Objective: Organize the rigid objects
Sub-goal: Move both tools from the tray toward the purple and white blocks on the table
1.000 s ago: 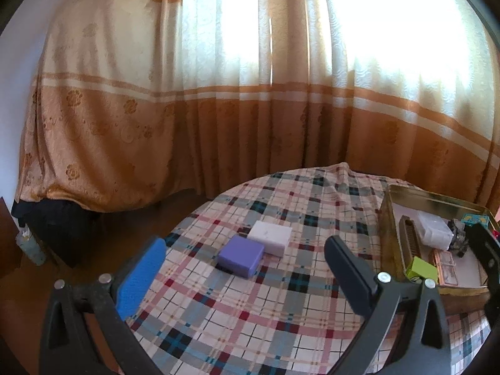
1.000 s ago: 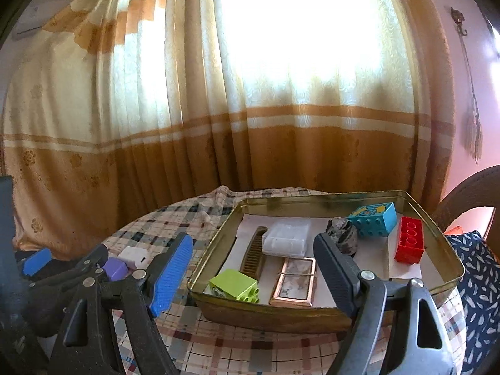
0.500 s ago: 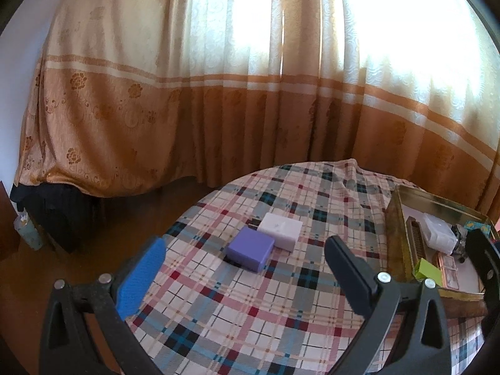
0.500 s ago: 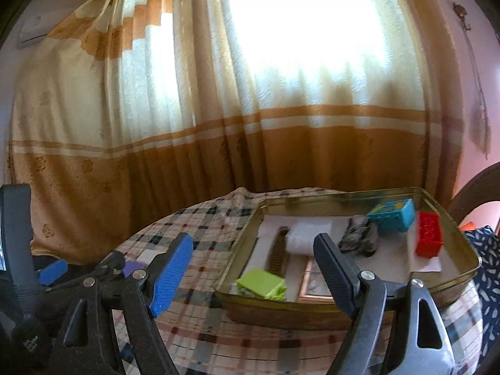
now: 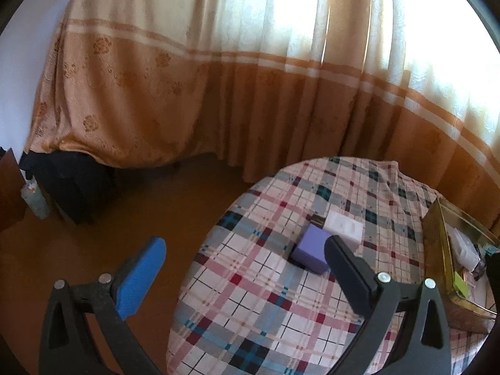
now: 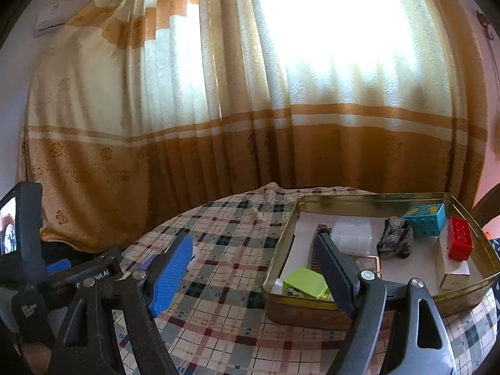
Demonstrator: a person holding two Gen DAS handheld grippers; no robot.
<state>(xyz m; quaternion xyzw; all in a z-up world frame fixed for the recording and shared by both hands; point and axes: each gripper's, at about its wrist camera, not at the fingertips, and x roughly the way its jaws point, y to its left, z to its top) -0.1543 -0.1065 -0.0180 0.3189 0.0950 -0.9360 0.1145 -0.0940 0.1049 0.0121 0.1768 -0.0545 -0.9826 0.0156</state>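
A purple box [image 5: 312,251] and a white box [image 5: 343,228] lie side by side on the plaid tablecloth [image 5: 265,312]. My left gripper [image 5: 247,262] stands open near the table's left edge, its black finger just in front of the purple box, with nothing between the fingers. My right gripper [image 6: 253,265] is open and holds nothing, over the cloth left of the gold tin [image 6: 312,309]. In the tin are a lime brick [image 6: 304,282], a brown comb [image 6: 315,250], a clear box [image 6: 351,234], a dark lump [image 6: 395,240], a blue brick [image 6: 425,218] and a red brick [image 6: 459,239].
Orange and cream curtains [image 6: 281,125] hang close behind the round table. The brown floor [image 5: 125,218] drops away left of the table's edge. A bottle [image 5: 34,200] stands by dark furniture at far left. A chair back [image 6: 487,203] rises right of the tin.
The left gripper has swung left, so the two boxes and the tin now sit further right in its view. The right gripper has also shifted left, away from the tin.
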